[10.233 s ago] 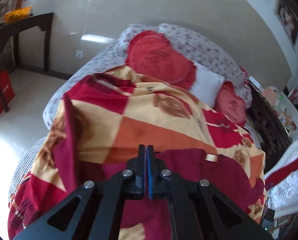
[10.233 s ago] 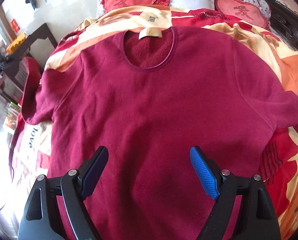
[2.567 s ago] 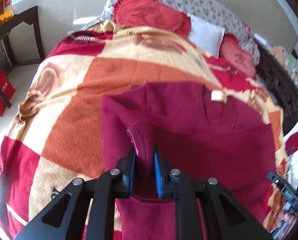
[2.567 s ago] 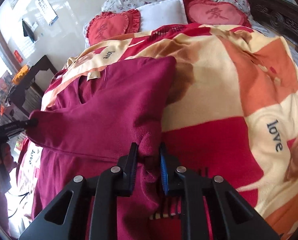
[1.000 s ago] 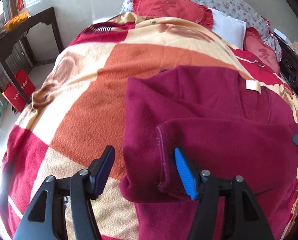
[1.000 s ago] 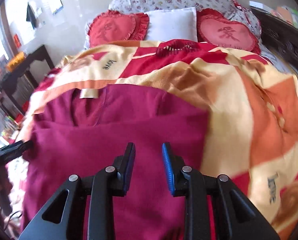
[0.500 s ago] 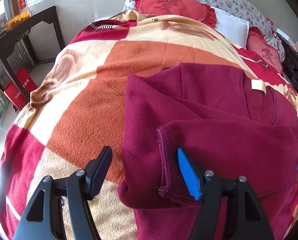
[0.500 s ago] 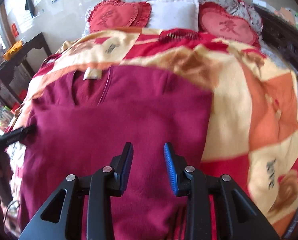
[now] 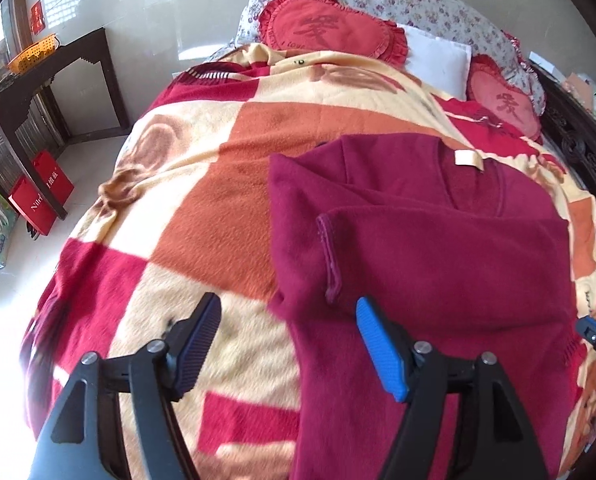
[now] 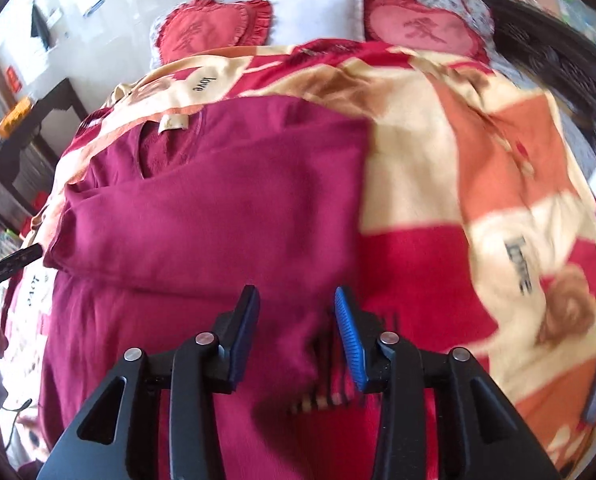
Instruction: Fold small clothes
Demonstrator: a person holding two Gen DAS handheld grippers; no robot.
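A dark red fleece top (image 9: 437, 256) (image 10: 218, 216) lies on the patterned blanket (image 9: 218, 200), both sleeves folded in across its chest, a cream neck label (image 9: 469, 159) at the collar. My left gripper (image 9: 288, 328) hovers over the top's left edge. Its jaws are opening wide and the pads touch no cloth. My right gripper (image 10: 296, 320) hangs over the top's right edge near the folded sleeve. Its jaws are opening too, the fabric lying below them and not pinched. The right gripper's tip (image 9: 595, 334) shows at the left wrist view's right edge.
Heart-shaped red cushions (image 9: 329, 32) and a white pillow (image 9: 437, 60) lie at the bed's head. A dark side table (image 9: 46, 76) with an orange basket stands left of the bed, red bags (image 9: 38, 196) on the floor beside it. A dark carved bed frame (image 10: 549, 60) runs along the right.
Both grippers have let go of the folded sleeves and drawn back from them. The left jaws have widened a little more, and the right jaws have gone from nearly shut to clearly apart.
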